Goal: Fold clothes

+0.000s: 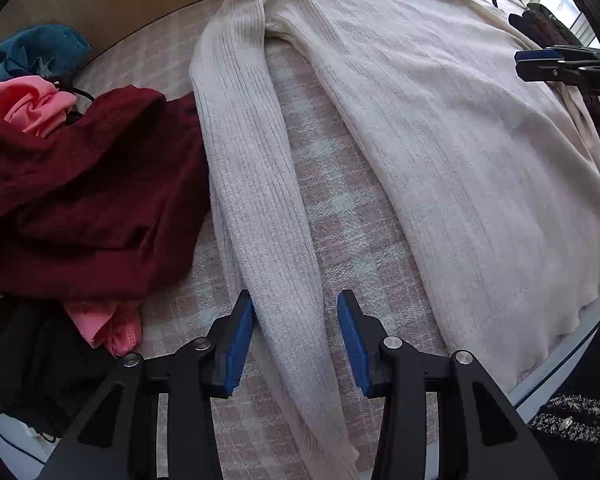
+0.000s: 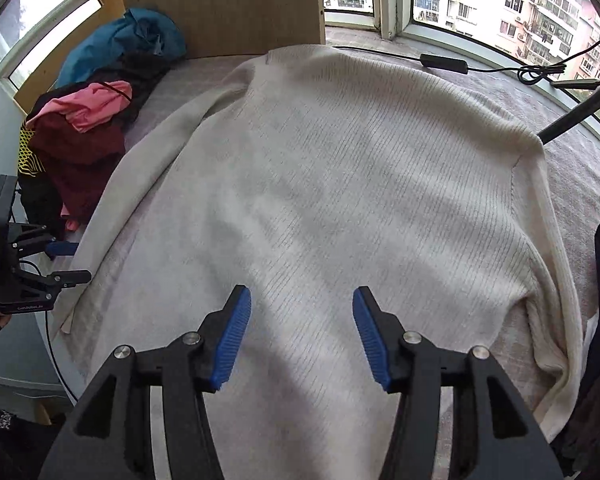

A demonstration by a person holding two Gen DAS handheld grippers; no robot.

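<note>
Along the bed's left edge we see a maroon garment [image 1: 88, 196] heaped beside the cream sweater [image 2: 320, 200] (spread flat). Our left gripper [image 1: 296, 340] straddles its sleeve [image 1: 256, 216], jaws apart; our right gripper [image 2: 302, 336] gapes over the body.

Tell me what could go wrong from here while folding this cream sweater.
1. The left gripper is open astride the sweater sleeve, which lies against the maroon garment; a sloppy pinch or lift might drag that along.
2. The right gripper is open over the cream sweater body, so closing there could bunch the knit rather than catch an edge.
3. The black cable lies near the collar end and could snag.
</note>
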